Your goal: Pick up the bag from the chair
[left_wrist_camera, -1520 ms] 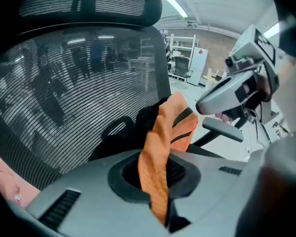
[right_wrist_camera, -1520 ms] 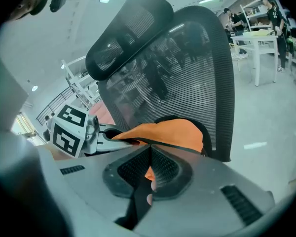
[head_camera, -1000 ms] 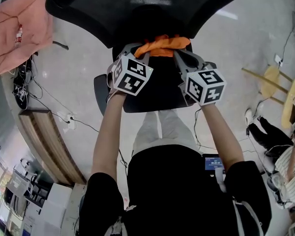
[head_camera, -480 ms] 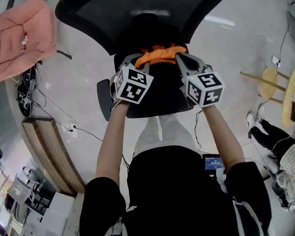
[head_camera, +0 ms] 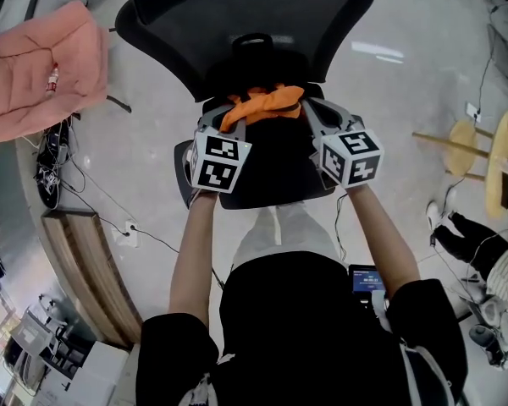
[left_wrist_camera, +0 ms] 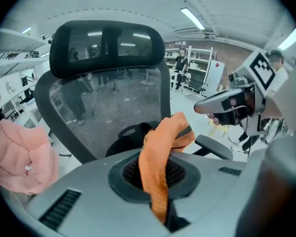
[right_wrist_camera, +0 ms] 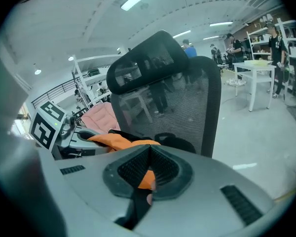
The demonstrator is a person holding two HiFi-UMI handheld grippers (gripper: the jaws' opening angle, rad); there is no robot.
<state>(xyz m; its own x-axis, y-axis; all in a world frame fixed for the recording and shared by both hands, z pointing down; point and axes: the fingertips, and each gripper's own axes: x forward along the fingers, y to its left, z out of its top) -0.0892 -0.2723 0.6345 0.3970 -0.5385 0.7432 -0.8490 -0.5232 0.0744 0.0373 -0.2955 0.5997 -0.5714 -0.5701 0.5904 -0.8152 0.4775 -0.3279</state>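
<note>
An orange bag [head_camera: 262,104] hangs bunched between my two grippers, just above the seat of a black mesh office chair [head_camera: 237,15]. My left gripper [head_camera: 230,118] is shut on the bag's left part; in the left gripper view the orange fabric [left_wrist_camera: 160,162] runs down between its jaws. My right gripper [head_camera: 305,108] is shut on the bag's right part, and orange cloth [right_wrist_camera: 147,177] shows pinched in its jaws. The right gripper view also shows the bag [right_wrist_camera: 121,141] stretching over to the left gripper [right_wrist_camera: 84,139]. The chair's backrest [left_wrist_camera: 108,107] stands right behind the bag.
A pink padded chair [head_camera: 42,66] stands at the upper left. Cables [head_camera: 76,184] lie on the floor beside a wooden edge [head_camera: 85,260]. A yellow wooden stool [head_camera: 483,155] and a seated person's legs [head_camera: 461,227] are at the right. White tables [right_wrist_camera: 256,68] stand further back.
Both grippers have kept their hold on the orange bag. The chair and grippers sit a little lower in the head view as it shifted; the bag looks slightly raised off the seat.
</note>
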